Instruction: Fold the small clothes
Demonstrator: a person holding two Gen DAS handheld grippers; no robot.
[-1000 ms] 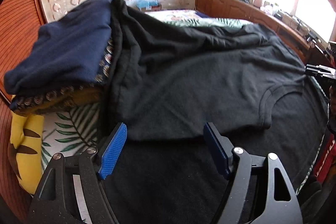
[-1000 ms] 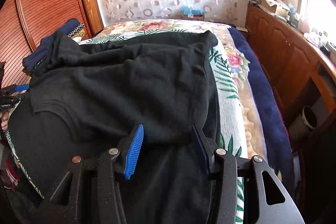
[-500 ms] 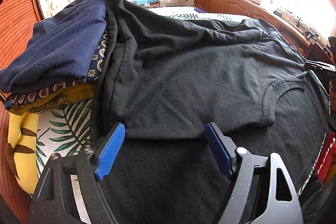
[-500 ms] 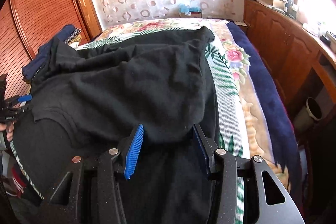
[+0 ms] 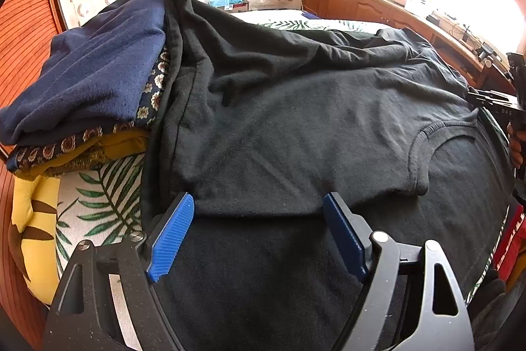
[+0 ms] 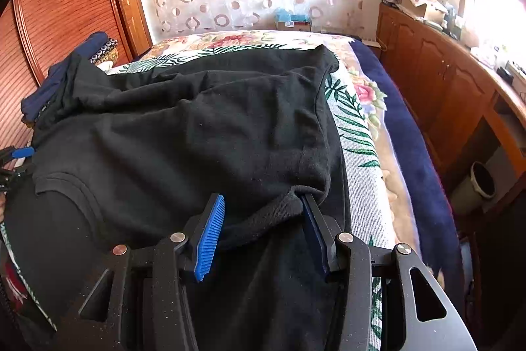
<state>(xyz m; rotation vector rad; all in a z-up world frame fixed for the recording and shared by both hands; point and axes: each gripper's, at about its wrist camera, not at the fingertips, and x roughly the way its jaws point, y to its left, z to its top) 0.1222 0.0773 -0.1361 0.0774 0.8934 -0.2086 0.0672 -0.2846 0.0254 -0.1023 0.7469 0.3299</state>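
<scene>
A black T-shirt point(image 5: 312, 127) lies spread on the bed, its near part folded back so the neckline point(image 5: 424, 153) faces me. It also shows in the right wrist view point(image 6: 197, 134). My left gripper point(image 5: 259, 222) is open, its blue pads point(image 5: 171, 239) straddling the folded edge on the shirt's left side. My right gripper point(image 6: 263, 219) is open, with the shirt's ribbed hem point(image 6: 273, 209) bunched between the pads but not pinched. The right gripper shows at the right edge of the left wrist view point(image 5: 503, 107).
A stack of folded clothes, navy on top point(image 5: 92, 78), sits left of the shirt over a yellow cushion point(image 5: 33, 236). The leaf-print bedspread point(image 6: 358, 134) lies underneath. A wooden cabinet point(image 6: 443, 81) and a bin point(image 6: 480, 183) stand at the right.
Both grippers have moved forward and lower over the shirt. The shirt's hem has bunched up between the right gripper's pads.
</scene>
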